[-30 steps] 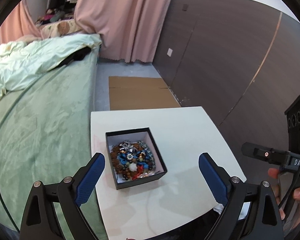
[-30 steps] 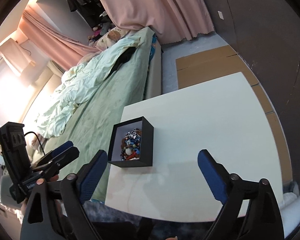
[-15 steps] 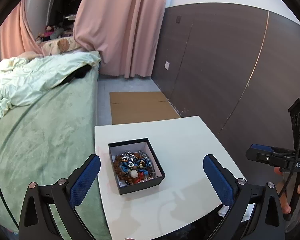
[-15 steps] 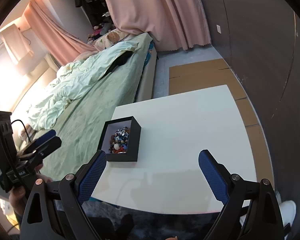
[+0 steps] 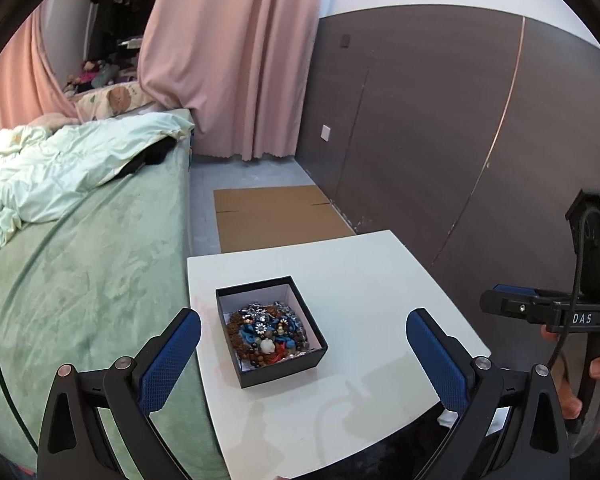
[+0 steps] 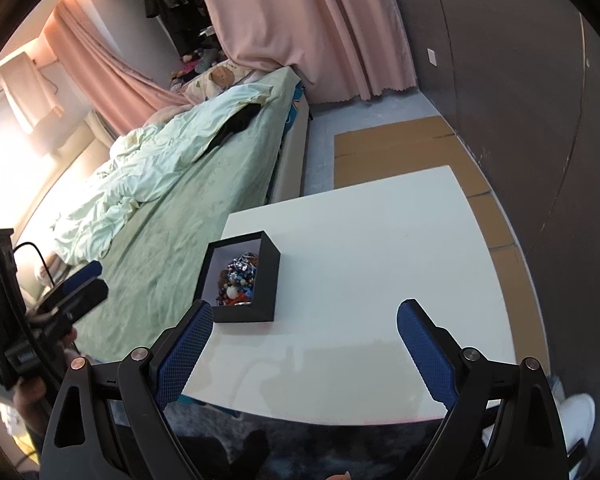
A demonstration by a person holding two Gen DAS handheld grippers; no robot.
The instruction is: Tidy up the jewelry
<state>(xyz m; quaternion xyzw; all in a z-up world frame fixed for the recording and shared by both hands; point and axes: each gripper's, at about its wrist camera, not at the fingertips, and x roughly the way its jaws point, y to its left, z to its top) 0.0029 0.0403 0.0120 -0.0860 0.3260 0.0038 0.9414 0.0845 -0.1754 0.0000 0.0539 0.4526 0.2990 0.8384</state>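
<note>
In left view only, jewelry [image 5: 267, 332] unobstructed.

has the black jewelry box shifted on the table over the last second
No. The black jewelry box sits by the same left edge of the white table, nearest the bed; only the cameras have pulled back and up.
</note>
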